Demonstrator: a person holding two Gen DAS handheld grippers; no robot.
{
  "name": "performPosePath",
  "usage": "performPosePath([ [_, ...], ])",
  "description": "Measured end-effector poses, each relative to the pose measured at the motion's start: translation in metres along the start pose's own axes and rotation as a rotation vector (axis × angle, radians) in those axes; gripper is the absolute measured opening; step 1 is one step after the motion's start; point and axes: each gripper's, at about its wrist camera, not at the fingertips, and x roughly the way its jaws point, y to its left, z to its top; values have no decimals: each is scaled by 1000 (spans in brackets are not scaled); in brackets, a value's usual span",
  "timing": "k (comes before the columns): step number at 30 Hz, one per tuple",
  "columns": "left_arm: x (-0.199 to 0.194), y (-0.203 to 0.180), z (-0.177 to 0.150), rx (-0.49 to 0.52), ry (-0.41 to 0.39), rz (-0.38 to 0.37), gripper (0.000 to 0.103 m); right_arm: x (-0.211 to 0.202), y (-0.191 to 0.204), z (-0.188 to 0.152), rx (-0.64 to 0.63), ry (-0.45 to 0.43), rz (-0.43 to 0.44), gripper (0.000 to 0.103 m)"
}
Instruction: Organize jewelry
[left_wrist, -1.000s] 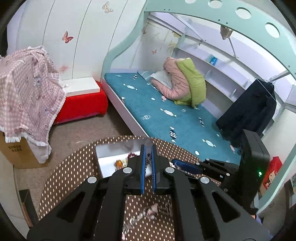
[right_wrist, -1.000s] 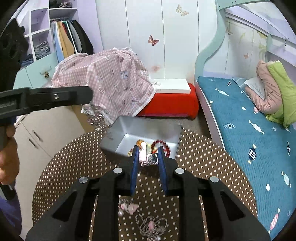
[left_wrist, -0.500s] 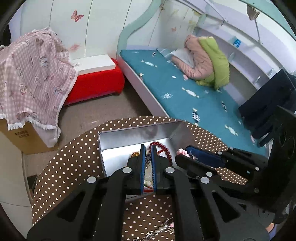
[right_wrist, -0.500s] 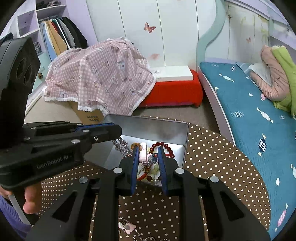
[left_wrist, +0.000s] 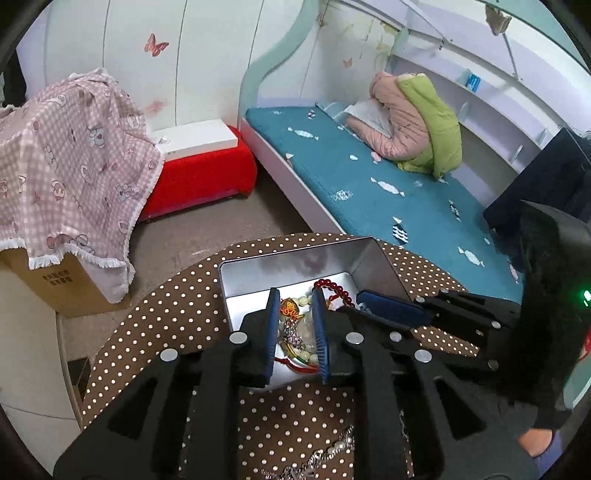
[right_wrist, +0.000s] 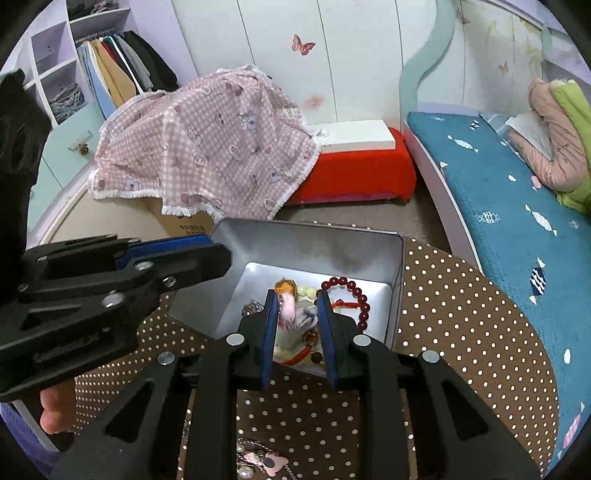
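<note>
I hold both tools over the open metal tin (left_wrist: 295, 258), which sits on the dotted worktop (left_wrist: 177, 306) at the lower centre of each frame, because the jewelry is being gathered there.

Left tool (left_wrist: 295, 328): its jaws are opening, with a sparkly chain piece (left_wrist: 291, 332) lying between the blue pads; I judge it released into the tin, since the pads stand clear of it on both sides.

Right tool (right_wrist: 297, 325): its jaws are also opening. A pink-and-silver charm piece (right_wrist: 291, 314) shows between the pads, blurred; I judge it is dropping free and no longer pinched.

Already in the tin: a red bead bracelet (right_wrist: 354, 295) toward its right side, pale beads and an orange ornament (right_wrist: 284, 286) toward the far wall.

The left view alone shows the chain between my left pads and a pearl strand (left_wrist: 332, 454) on the worktop at the bottom edge. The right view alone shows a pink butterfly piece (right_wrist: 266, 459) on the worktop at the bottom centre, and a thumb under the left tool at lower left. Both loose pieces are not yet put away.
</note>
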Motion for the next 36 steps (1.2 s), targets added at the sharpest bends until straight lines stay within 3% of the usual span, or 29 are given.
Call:
performPosePath([
  [4,-26,4,-6,4,-47,12,46,-12,6,-2,-16,-23,2,30],
  [7,-49,8,-16,3,-84,22,57,-27,11,-6,-24,-46,1,36],
  [9,-64,9,-27,11,-110,38,73,-41,13,-12,-37,-67,-14,43],
  [14,-91,8,-65,50,-146,54,76,-70,16,-41,-67,-94,-52,51],
  [21,-93,-10,-135,178,-173,83,72,-79,12,-95,-31,-45,-48,59],
  [23,-86,-13,-150,201,-139,51,60,-78,10,-109,-6,-25,-38,60],
  [25,-75,-15,-159,202,-102,40,56,-77,7,-121,20,-7,-28,62],
  [30,-53,-22,-168,240,-45,68,40,-74,5,-139,50,17,-8,63],
  [32,-46,-23,-169,247,-21,72,22,-73,4,-144,54,23,-8,64],
  [36,-34,-20,-170,249,14,80,19,-72,-1,-149,71,27,-5,65],
])
